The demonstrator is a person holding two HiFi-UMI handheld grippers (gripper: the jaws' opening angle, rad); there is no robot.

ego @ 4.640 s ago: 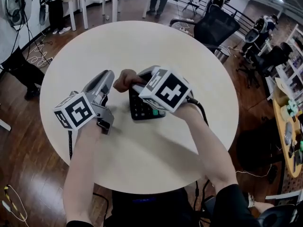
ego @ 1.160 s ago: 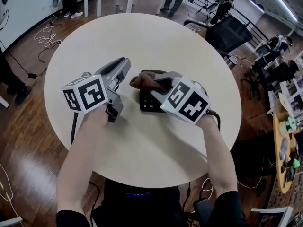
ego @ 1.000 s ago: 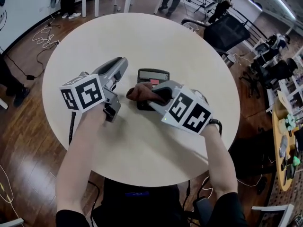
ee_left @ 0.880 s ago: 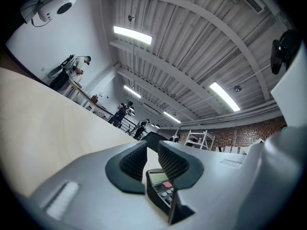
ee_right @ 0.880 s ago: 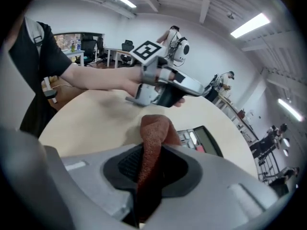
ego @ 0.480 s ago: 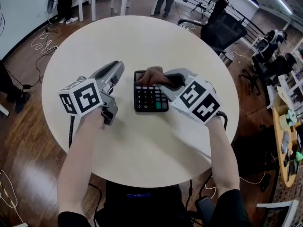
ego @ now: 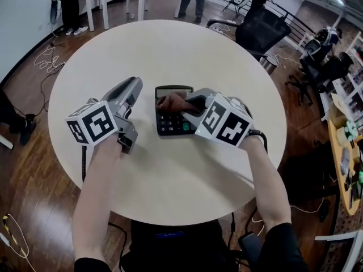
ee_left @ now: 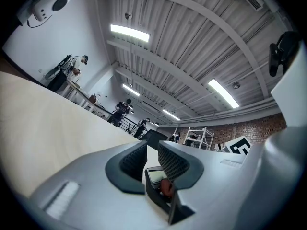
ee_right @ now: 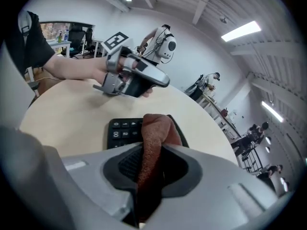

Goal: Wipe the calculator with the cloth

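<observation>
1. The brown cloth (ego: 170, 102) is clamped between the right tongs (ee_right: 152, 157), and its bunched end is laid over the upper keys of the black calculator (ego: 170, 126).
2. The calculator is laid flat near the middle of the round counter (ego: 170, 50).
3. The left tongs (ee_left: 152, 155) are held just beside the calculator's left edge. They are slightly parted, and nothing is gripped.
</observation>
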